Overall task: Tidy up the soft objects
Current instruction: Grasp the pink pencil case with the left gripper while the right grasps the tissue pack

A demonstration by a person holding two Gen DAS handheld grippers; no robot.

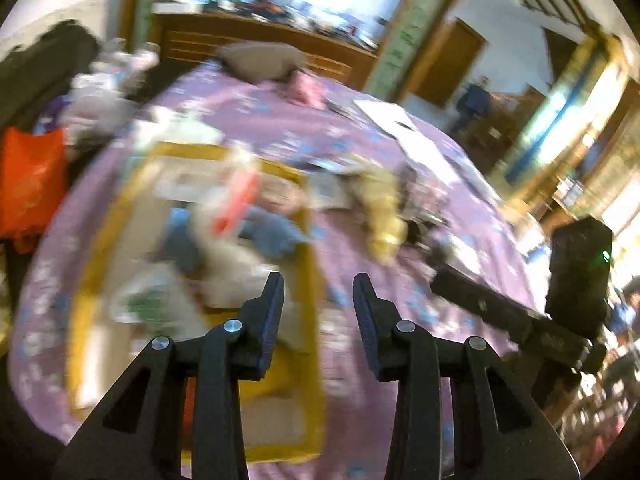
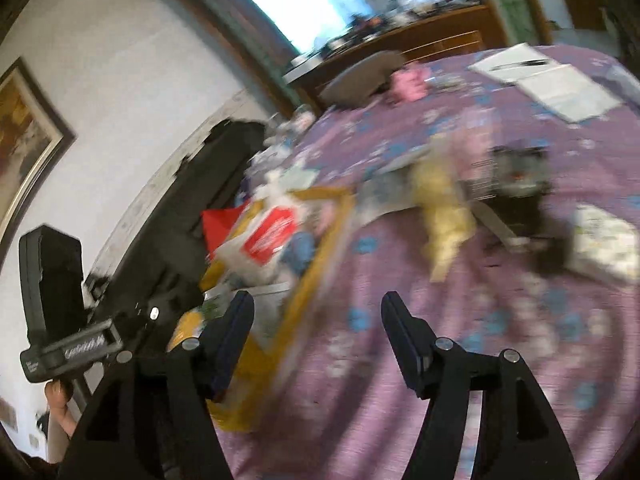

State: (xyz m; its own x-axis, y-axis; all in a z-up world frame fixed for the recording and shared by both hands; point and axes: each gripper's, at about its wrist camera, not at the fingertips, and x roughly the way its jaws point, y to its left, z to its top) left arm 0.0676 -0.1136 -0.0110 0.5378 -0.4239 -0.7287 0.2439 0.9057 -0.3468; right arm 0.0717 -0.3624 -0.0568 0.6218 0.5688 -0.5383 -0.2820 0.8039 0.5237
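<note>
Both views are blurred by motion. An open cardboard box (image 1: pixel 304 280) lies on a purple flowered bedspread (image 1: pixel 400 280) and holds several soft items, one blue (image 1: pixel 272 232), one red and white (image 1: pixel 236 204). A yellow soft toy (image 1: pixel 380 208) lies on the bed right of the box; it also shows in the right wrist view (image 2: pixel 444 216). My left gripper (image 1: pixel 319 292) is open and empty above the box's right edge. My right gripper (image 2: pixel 318 312) is open and empty above the bedspread (image 2: pixel 440 360), just right of the box (image 2: pixel 320 256). The other gripper's body (image 1: pixel 520 312) shows at the right.
A grey pillow (image 1: pixel 260 58) and pink item (image 1: pixel 306 86) lie near the wooden headboard (image 1: pixel 240 42). White papers (image 2: pixel 548 80) lie on the far bed. A black item (image 2: pixel 520 184) and patterned cloth (image 2: pixel 604 244) lie right of the toy. An orange bag (image 1: pixel 30 180) sits left of the bed.
</note>
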